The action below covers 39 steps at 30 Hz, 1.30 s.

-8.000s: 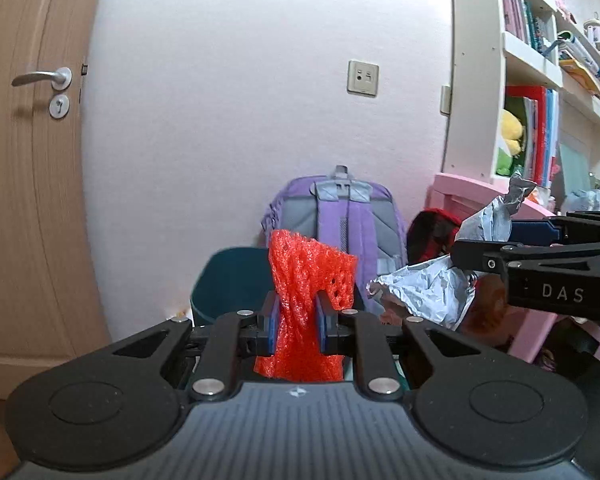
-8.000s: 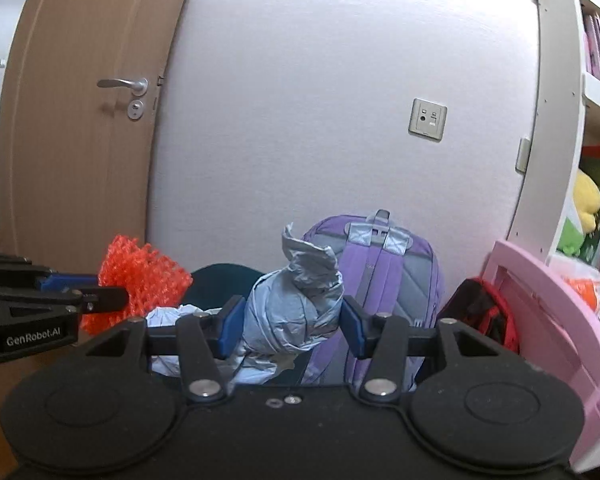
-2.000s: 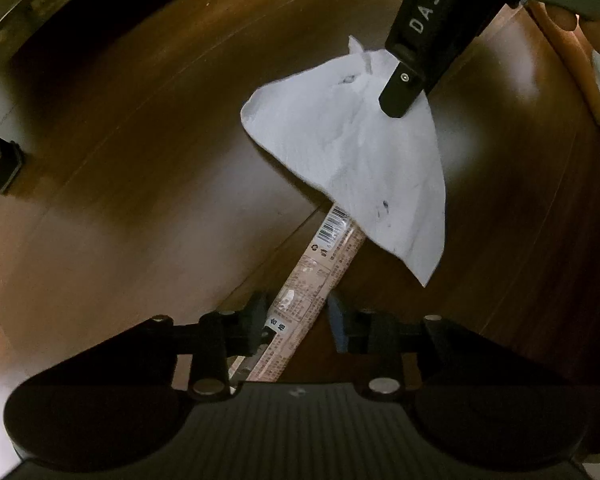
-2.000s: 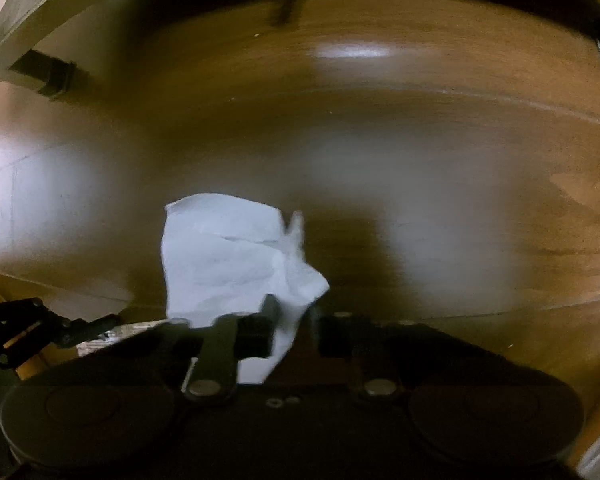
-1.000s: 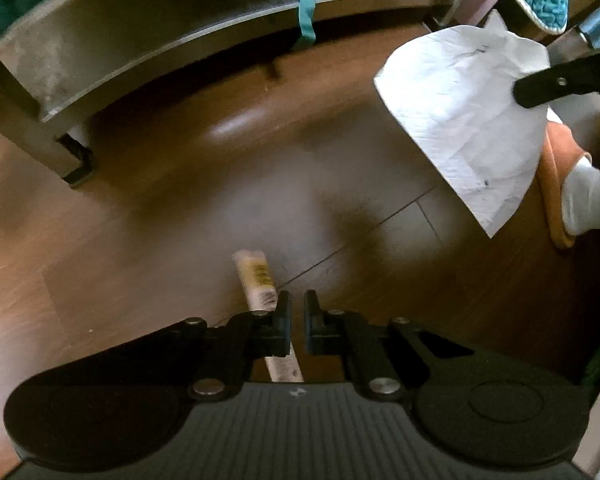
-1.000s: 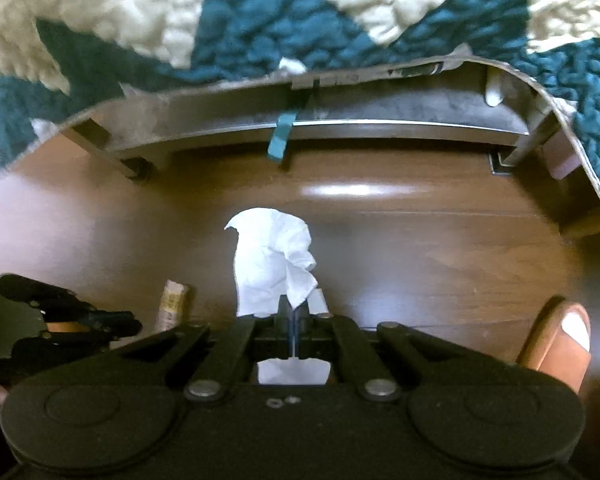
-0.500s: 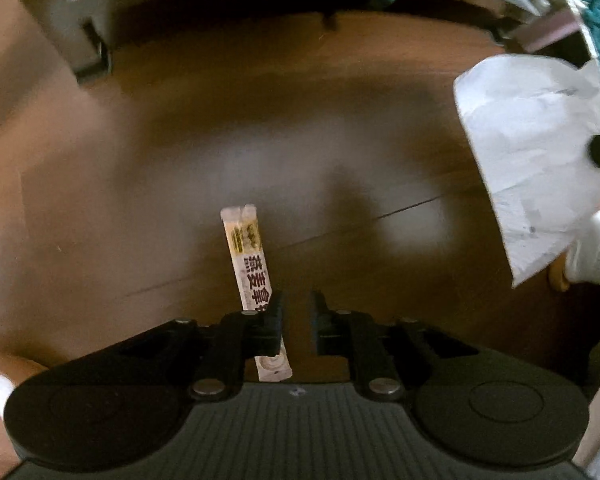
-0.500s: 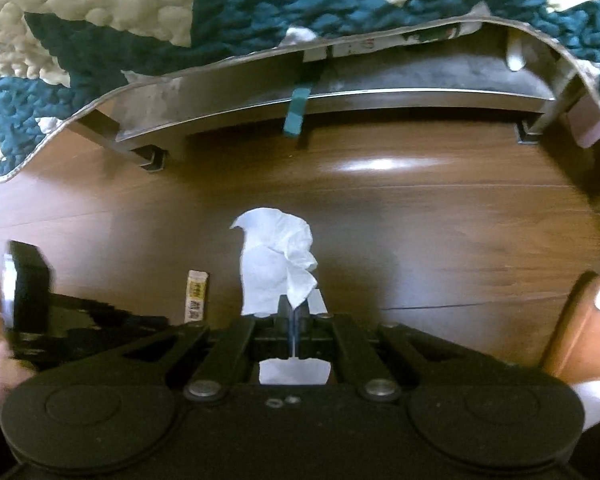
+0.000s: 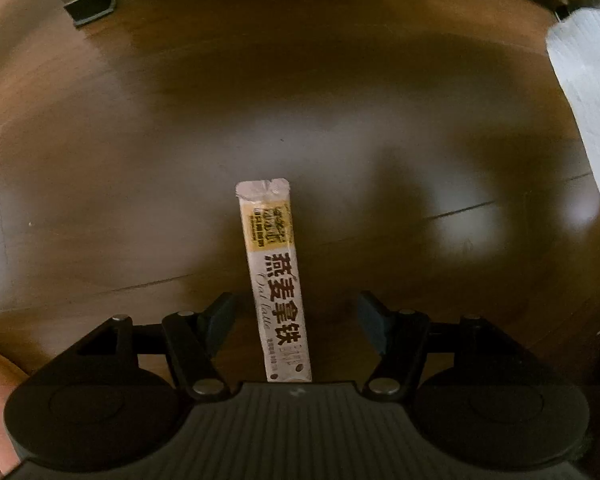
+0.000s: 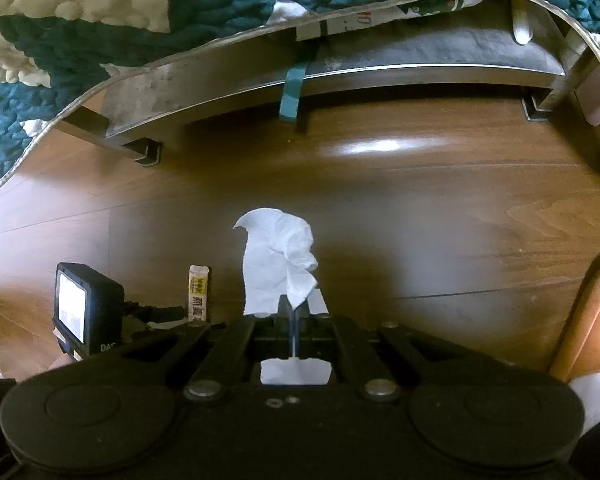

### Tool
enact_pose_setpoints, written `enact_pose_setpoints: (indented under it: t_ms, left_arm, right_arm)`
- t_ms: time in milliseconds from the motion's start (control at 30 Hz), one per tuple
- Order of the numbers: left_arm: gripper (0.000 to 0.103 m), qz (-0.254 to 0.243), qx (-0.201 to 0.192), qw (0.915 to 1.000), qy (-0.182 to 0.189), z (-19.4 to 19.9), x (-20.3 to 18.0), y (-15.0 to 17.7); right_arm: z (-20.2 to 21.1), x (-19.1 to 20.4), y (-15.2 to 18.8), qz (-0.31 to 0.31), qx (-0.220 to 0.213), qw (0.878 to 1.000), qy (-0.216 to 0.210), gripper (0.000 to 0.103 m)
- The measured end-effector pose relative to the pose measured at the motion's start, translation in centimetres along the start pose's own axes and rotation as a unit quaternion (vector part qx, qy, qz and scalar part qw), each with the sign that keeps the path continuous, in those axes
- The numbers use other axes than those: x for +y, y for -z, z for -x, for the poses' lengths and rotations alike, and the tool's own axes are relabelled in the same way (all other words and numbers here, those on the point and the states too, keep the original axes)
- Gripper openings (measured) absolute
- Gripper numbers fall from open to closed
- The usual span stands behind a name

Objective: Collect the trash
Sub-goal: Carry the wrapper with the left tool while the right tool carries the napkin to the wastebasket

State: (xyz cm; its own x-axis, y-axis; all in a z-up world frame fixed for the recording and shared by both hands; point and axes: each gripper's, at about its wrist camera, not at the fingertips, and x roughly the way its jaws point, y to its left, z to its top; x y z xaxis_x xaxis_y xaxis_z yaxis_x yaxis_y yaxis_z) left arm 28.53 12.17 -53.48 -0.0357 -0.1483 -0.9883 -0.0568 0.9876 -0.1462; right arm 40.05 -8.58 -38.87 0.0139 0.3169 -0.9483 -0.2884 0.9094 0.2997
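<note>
Sachet (image 9: 275, 280): a long oat-latte stick pack, lying flat on the wooden floor (image 9: 140, 160), long axis running near to far, its near end between the spread fingers of my left tongs (image 9: 296, 316). Neither pad (image 9: 220, 316) touches it; there is clear floor on both sides. In the right wrist view the same sachet (image 10: 199, 294) shows just left of the tissue.

Tissue (image 10: 278, 268): my right tongs (image 10: 292, 322) are pressed together on its lower edge, and the sheet stands up crumpled above the fingers, off the floor. Its edge also shows at the far right of the left view (image 9: 584, 120).

Risks, as I judge them:
- The sachet is thin and flat on a slick floor. If I close without getting the pads right down to the boards, they may ride over it or skate it away.
- It sits slightly left of centre in the gap, so the left pad would probably meet it first and push it askew.
- The tissue is pinched by a small margin only; a quick swing could pull it loose.

Pose: left tongs pitched steeply down at the floor, low over the sachet. Right tongs held higher and flatter, pointing toward the bed frame (image 10: 340, 76) and the quilt (image 10: 180, 0) hanging over it.
</note>
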Motion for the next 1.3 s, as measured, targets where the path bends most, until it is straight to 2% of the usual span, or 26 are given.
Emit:
enact_pose_setpoints:
  t_ms: [133,200,300,467,633,733,867,1033,1300]
  left_arm:
    - [0.055,-0.002,-0.014,0.9999,-0.010,-0.3,-0.2,0.0]
    - [0.039,-0.008,-0.021,0.9994,-0.026,-0.3,-0.6,0.1]
    - [0.023,-0.002,-0.024,0.9988,-0.042,0.0,-0.6,0.2]
    - [0.019,0.001,-0.028,0.9988,-0.040,0.1,-0.3,0.0]
    - [0.019,0.000,-0.053,0.9976,-0.044,2.3,0.1,-0.5]
    - [0.019,-0.005,-0.080,0.9960,-0.041,5.1,0.2,-0.9]
    - [0.019,-0.004,-0.127,0.9914,-0.031,10.8,0.0,-1.2]
    - [0.019,0.012,-0.205,0.9785,-0.013,19.3,-0.9,-1.2]
    - [0.019,0.038,-0.338,0.9404,0.013,32.3,-4.8,0.9]
  right_arm:
    - [-0.1,0.2,-0.1,0.002,-0.003,1.000,0.002,0.000]
    - [-0.1,0.3,-0.1,0.003,-0.003,1.000,0.005,0.000]
    - [-0.1,0.4,0.0,0.002,-0.003,1.000,0.007,0.000]
    - [0.0,0.8,-0.1,0.005,-0.009,1.000,0.014,0.000]
    - [0.9,1.2,0.2,0.009,-0.027,0.999,0.016,0.000]
    - [2.2,1.7,0.4,0.021,-0.051,0.998,0.018,0.000]
    - [4.8,2.9,0.9,0.035,-0.092,0.995,0.017,0.000]
    - [9.9,4.5,1.8,0.062,-0.145,0.987,0.014,0.000]
    - [21.2,5.4,4.1,0.079,-0.232,0.970,0.004,0.000]
